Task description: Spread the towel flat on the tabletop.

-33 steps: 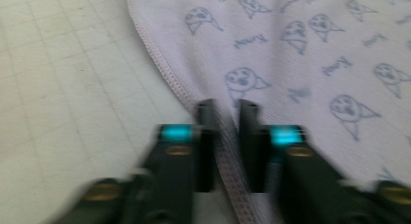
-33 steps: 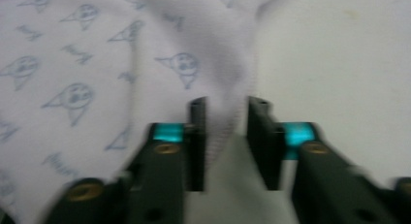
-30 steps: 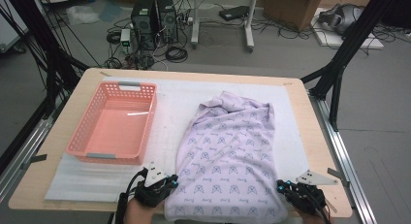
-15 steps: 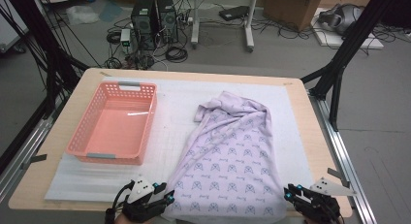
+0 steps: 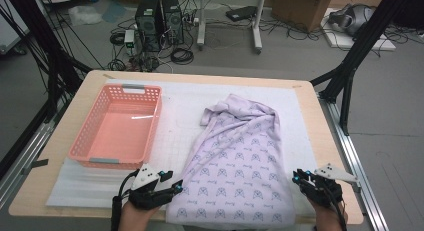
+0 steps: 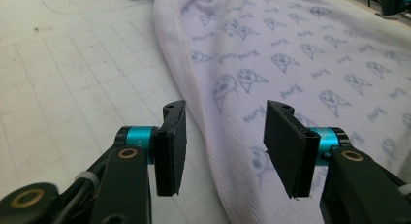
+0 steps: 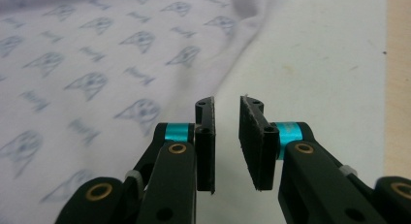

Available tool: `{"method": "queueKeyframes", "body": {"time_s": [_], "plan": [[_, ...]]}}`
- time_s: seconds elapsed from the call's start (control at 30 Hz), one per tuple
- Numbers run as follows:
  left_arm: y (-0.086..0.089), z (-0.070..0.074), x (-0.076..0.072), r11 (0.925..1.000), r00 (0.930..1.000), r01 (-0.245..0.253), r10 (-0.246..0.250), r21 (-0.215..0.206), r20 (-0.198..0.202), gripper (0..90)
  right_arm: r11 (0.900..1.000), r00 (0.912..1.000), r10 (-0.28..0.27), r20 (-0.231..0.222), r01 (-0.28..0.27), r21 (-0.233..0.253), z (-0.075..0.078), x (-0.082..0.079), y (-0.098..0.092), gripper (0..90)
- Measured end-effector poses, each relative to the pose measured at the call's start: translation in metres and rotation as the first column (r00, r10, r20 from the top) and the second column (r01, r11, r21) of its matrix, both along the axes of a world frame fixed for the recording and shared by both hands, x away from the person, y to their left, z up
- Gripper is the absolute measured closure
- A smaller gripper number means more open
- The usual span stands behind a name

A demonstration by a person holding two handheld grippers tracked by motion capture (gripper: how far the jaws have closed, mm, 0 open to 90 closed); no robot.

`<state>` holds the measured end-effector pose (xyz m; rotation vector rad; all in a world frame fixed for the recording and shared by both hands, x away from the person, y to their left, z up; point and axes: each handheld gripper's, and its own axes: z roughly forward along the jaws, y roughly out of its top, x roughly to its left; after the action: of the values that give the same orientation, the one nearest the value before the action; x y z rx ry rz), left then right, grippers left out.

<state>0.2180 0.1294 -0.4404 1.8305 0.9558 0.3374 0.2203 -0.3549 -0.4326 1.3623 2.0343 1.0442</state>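
Observation:
A lilac cloth [image 5: 235, 161] printed with small faces lies spread on the white mat, its near end reaching the table's front edge. My left gripper [image 5: 177, 186] stands open at the cloth's left side. In the left gripper view the jaws [image 6: 225, 136] are wide apart and straddle the cloth's [image 6: 291, 54] hemmed edge without pinching it. My right gripper [image 5: 298, 177] sits just off the cloth's right side. In the right gripper view it [image 7: 227, 136] is open by a narrow gap over bare mat, with the cloth's [image 7: 97, 64] edge ahead and to its left.
An empty pink basket [image 5: 85, 148] stands on the left half of the white mat [image 5: 180, 111]. The wooden table [image 5: 325, 141] has bare strips to the right and left. Black frame legs, cables and computer boxes stand on the floor beyond.
The cloth has been drawn toward the near edge and lies longer and narrower. Both grippers dipped back toward the person, then came forward again beside the cloth.

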Motion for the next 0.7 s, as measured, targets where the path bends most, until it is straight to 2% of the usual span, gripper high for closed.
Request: {"method": "queueKeyframes", "body": {"time_s": [0.07,0.23,0.3,0.4,0.53,0.63,0.7], "plan": [[-0.001,0.0,0.008,1.0,1.0,0.007,-0.007,-0.006,-0.002,50.8,1.0,0.9998,-0.02,-0.009,0.02,-0.005,-0.003,0.011,-0.001,75.9],[-0.004,0.0,0.023,0.9993,0.9994,0.035,-0.035,-0.017,-0.003,51.6,0.999,0.9992,-0.021,-0.033,0.02,-0.029,-0.01,0.038,0.001,75.5],[-0.005,-0.001,0.029,0.999,0.999,0.044,-0.044,-0.011,-0.003,51.6,1.0,0.9988,-0.01,-0.048,0.009,-0.024,-0.011,0.048,0.004,74.7],[-0.006,-0.002,0.035,0.999,0.999,0.045,-0.045,-0.01,-0.009,51.6,0.999,0.9967,0.034,-0.073,-0.036,-0.028,-0.015,0.062,0.016,72.3],[-0.005,-0.004,0.039,0.9993,0.9991,0.038,-0.038,-0.005,-0.017,51.6,0.992,0.9898,0.122,-0.073,-0.125,-0.029,-0.014,0.07,0.041,63.4],[-0.004,-0.006,0.039,0.9993,0.999,0.037,-0.037,0.001,-0.024,51.6,0.992,0.9907,0.112,-0.077,-0.115,-0.043,-0.014,0.072,0.05,62.7],[-0.004,-0.006,0.038,0.9995,0.9991,0.031,-0.031,-0.001,-0.028,51.6,0.995,0.9919,0.097,-0.082,-0.098,-0.007,-0.017,0.073,0.047,66.3]]}}
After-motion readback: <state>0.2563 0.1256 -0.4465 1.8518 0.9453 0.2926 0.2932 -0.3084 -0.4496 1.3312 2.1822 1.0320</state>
